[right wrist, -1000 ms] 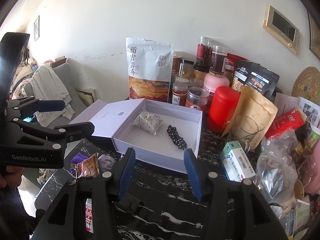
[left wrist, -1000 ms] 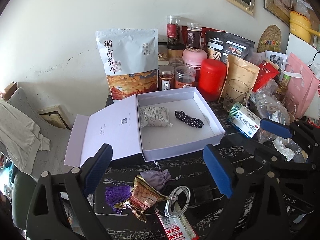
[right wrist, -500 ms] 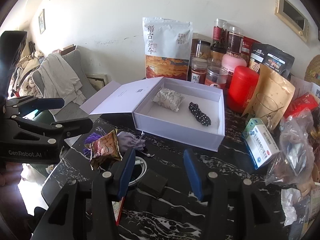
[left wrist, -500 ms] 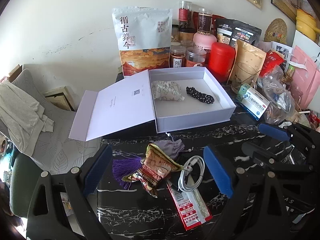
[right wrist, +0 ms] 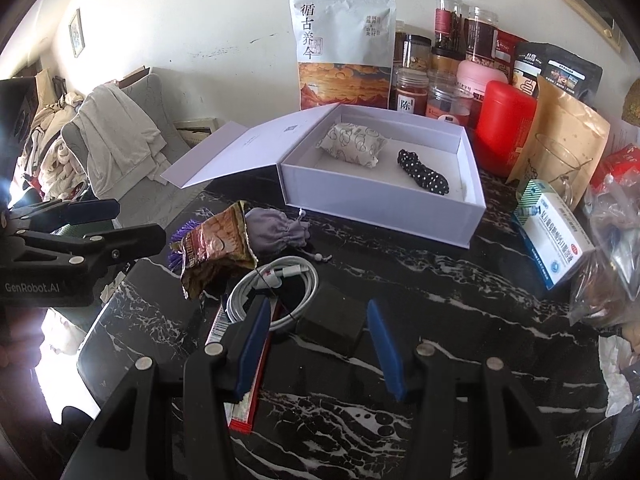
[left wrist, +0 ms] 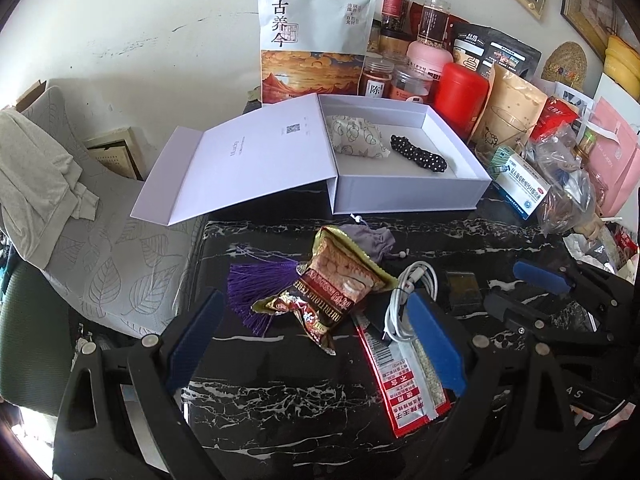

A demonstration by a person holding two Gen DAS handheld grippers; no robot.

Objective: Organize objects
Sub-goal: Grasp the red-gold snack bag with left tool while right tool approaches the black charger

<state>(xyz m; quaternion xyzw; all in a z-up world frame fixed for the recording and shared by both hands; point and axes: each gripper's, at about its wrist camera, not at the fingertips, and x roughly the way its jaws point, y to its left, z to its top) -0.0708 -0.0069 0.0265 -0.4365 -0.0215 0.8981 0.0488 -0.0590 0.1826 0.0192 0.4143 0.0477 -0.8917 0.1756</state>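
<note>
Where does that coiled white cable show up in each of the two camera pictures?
Left wrist view: the white cable lies right of centre, just beyond the left gripper's right-hand blue pad.
Right wrist view: the white cable lies left of centre, just beyond the right gripper's left-hand pad.
Shared landmark: the crumpled snack packet beside it.

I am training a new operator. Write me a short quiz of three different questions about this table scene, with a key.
1. True or false: the white box already holds two items.
2. Multiple choice: what lies nearest in front of the right gripper? A) a glass cup B) a coiled white cable C) a red canister
3. Fill in: the purple tassel lies partly under the ____.

Key
1. True: a patterned pouch and a dotted scrunchie.
2. B, the white cable.
3. The snack packet.
</note>
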